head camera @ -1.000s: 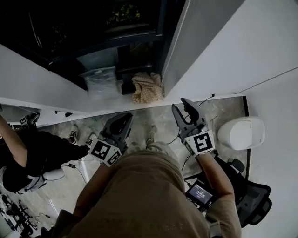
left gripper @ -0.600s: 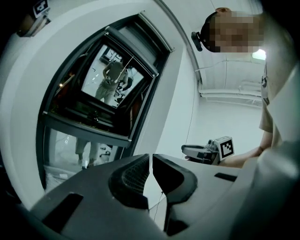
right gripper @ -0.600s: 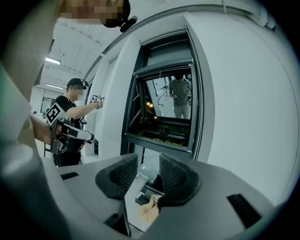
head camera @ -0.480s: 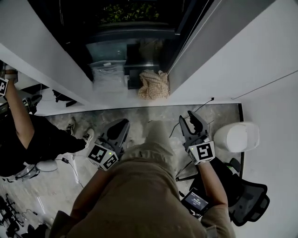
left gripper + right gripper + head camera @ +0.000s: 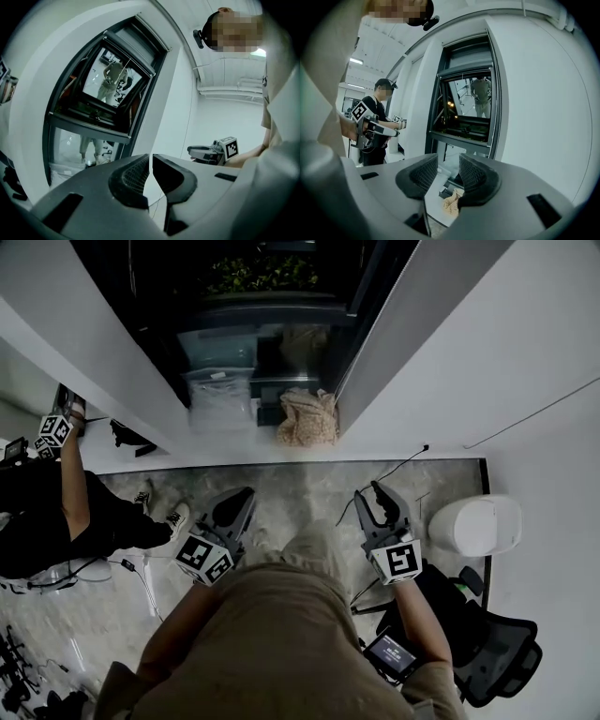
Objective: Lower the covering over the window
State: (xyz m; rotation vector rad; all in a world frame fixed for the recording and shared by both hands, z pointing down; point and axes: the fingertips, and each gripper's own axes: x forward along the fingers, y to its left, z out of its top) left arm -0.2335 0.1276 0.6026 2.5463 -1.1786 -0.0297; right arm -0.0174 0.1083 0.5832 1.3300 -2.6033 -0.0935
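Facing the dark-framed window (image 5: 465,101), a person holds both tools low, apparently not yet reaching; the left gripper (image 5: 239,499) is pinched almost closed on nothing, the right gripper (image 5: 376,494) narrowly parted and empty; only the gripper views show the frame's top, where the covering (image 5: 465,57) seems raised; the head view alone shows the floor cloth (image 5: 307,418).

Before you the floor (image 5: 300,486) is bare up to the window (image 5: 272,296). At its foot a plastic bag (image 5: 220,395) and a beige cloth (image 5: 307,416) lie side by side. Another person (image 5: 47,521) stands near on your left. On your right are a white rounded container (image 5: 478,524) and a chair (image 5: 502,652).
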